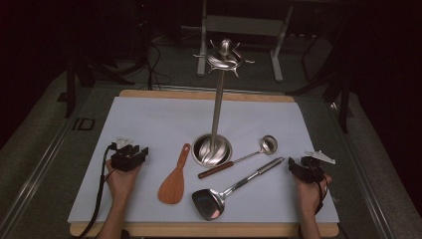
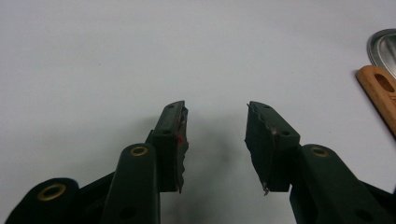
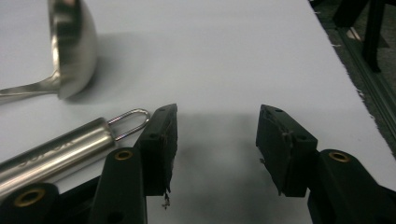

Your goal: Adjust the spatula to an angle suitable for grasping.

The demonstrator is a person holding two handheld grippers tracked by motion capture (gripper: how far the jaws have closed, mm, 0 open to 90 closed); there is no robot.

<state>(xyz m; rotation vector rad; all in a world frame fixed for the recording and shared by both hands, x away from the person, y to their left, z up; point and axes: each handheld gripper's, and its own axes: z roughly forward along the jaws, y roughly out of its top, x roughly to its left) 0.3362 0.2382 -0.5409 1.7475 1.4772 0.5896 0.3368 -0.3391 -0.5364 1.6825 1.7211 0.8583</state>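
I see the tabletop (image 1: 149, 119) covered by a white sheet, and the tall steel stand (image 1: 217, 107) rises from its round base at the middle. Nearer me than the stand's base lie the steel turner (image 1: 234, 188), the wooden rice paddle (image 1: 173, 180) to its left, and the ladle (image 1: 247, 155) just beside the base. My left tongs (image 1: 130, 155) rest spread and empty left of the stand. My right tongs (image 1: 303, 167) are spread too, right of the stand, by the turner's hanging loop (image 3: 132, 120).
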